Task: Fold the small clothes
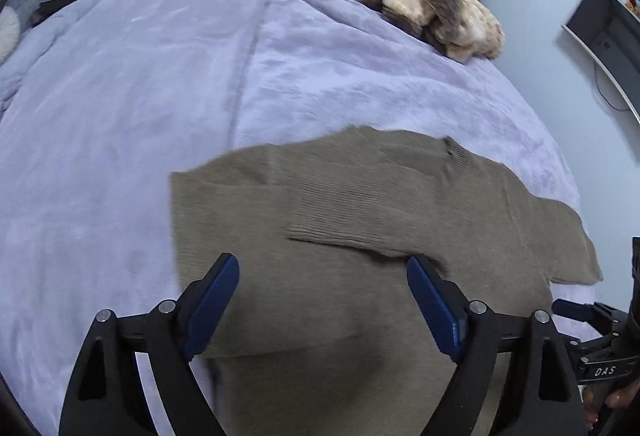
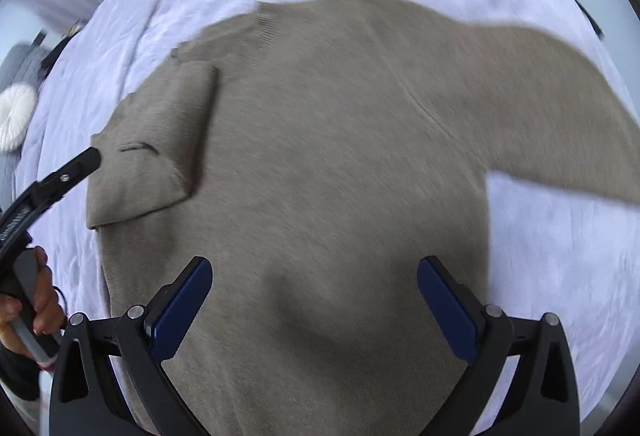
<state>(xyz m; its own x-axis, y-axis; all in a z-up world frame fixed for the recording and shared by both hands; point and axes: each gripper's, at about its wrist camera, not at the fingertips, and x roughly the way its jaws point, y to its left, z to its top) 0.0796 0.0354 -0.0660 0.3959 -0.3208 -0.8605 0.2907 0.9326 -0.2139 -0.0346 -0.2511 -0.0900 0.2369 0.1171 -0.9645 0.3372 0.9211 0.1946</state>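
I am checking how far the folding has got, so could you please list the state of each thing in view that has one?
Olive-brown knitted sweater: flat on the bed, one sleeve folded across the body, the other spread out.
Lilac plush blanket: spread over the bed.
Left gripper: jaws open, holding nothing.
Right gripper: jaws open, holding nothing.
Beige and grey pile of clothes: heaped, unfolded.

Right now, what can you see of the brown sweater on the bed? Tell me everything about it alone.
The sweater is an olive-brown fine knit with a ribbed collar and ribbed cuff. It lies flat on the lilac bedspread. One sleeve is folded across the body; the other sleeve still stretches out over the bedspread. Both the left gripper and the right gripper stand open above it, gripping no cloth.
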